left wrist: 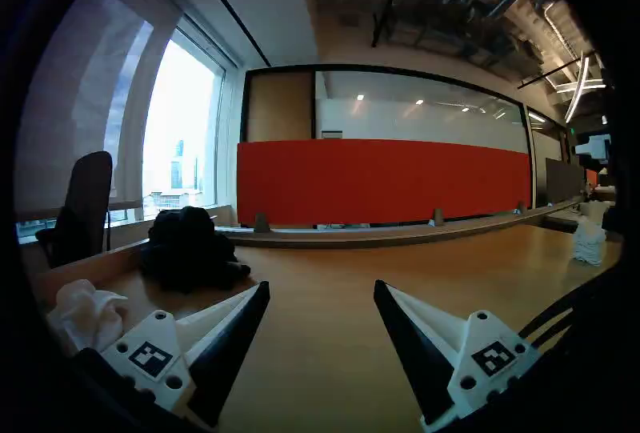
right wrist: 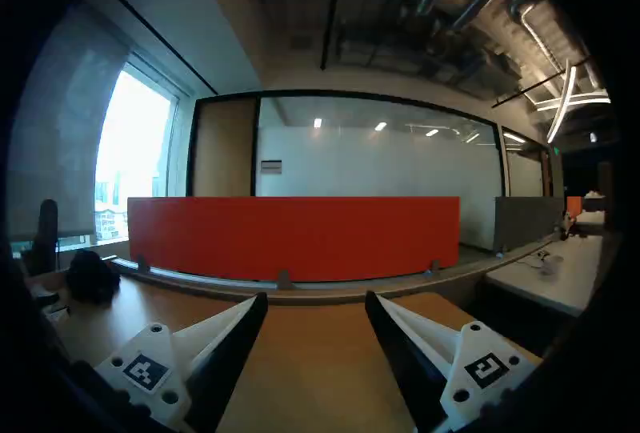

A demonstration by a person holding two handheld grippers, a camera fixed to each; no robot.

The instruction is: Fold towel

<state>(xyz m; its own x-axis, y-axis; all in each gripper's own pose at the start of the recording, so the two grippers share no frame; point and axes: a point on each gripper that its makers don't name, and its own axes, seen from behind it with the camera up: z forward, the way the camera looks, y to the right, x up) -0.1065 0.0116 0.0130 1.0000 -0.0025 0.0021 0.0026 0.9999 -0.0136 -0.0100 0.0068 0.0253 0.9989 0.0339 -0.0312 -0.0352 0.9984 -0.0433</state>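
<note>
Both tools are hovering low over the counter (left wrist: 344,261), fingers spread wide and gripping nothing.

The counter is stretching across the lower half of both views, and a red divider (left wrist: 384,181) is running along its far edge. The left tool (left wrist: 320,284) is pointing level at that divider, as is the right tool (right wrist: 315,296). A black heap (left wrist: 188,249) is sitting at middle left of the left gripper view. A crumpled white towel (left wrist: 84,313) is lying at lower left, and a white cloth stack (left wrist: 590,241) is standing at far right.
</note>
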